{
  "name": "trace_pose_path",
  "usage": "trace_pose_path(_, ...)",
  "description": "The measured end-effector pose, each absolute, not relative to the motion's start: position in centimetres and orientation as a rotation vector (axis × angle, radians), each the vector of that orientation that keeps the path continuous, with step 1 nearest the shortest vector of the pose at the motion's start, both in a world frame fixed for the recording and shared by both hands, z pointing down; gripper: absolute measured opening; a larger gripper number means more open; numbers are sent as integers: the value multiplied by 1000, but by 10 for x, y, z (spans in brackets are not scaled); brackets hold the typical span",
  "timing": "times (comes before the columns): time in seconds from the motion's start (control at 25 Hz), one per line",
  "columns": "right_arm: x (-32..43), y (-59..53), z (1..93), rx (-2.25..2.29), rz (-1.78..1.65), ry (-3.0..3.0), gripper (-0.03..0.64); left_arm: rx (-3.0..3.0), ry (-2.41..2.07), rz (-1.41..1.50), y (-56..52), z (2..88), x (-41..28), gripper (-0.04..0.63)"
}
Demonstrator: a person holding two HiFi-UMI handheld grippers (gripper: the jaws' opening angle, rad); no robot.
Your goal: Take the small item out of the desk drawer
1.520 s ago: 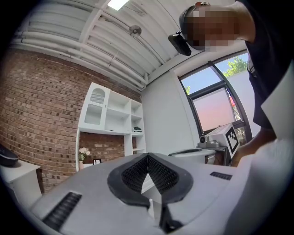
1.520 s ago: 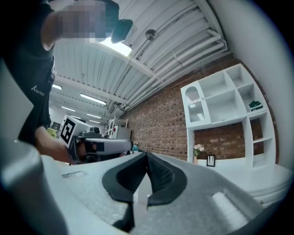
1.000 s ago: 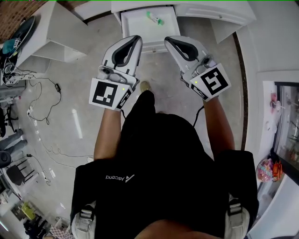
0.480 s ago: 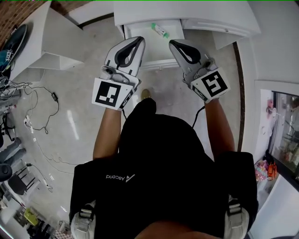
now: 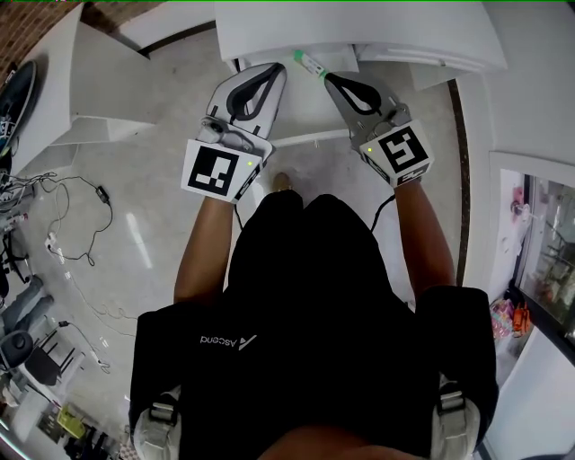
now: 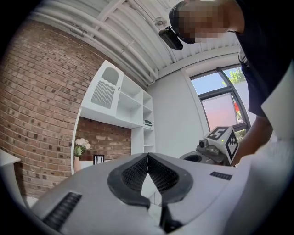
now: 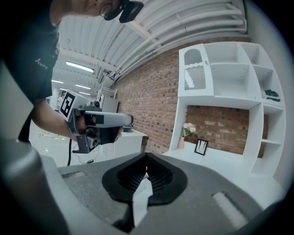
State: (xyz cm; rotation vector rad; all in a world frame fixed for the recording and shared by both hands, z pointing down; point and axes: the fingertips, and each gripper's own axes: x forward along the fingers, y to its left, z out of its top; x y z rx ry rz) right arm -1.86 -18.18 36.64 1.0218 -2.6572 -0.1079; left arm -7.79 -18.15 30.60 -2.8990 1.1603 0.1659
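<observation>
The small item, a pale tube with a green cap, lies in the open white drawer under the edge of the white desk top. My left gripper hovers over the drawer's left part, shut and empty. My right gripper hovers over its right part, also shut and empty. The tube lies between the two tips, just beyond them. In the left gripper view the jaws meet with nothing between them, and the right gripper view shows the same. Both gripper views look up at the room, not at the drawer.
A white shelf unit stands at the left. Cables trail over the floor beyond it. A glass-fronted cabinet is at the right edge. The person's shoe is just below the drawer front. A brick wall and white shelving rise behind the desk.
Both grippers have moved forward, over the open drawer and closer to the tube. The desk top now covers more of the drawer in the head view. Both stayed shut.
</observation>
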Motion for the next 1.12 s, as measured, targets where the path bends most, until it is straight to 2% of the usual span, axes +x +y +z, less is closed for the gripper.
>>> trace_pose_path(0.52,-6,-257,488,904,41,-2406,15,-2921,1267,141,-241,348,-70,-2)
trace_pose_path(1.12,19,-317,636,806,216,-2152,141,-2913,1429,66,-278,392,-69,-2)
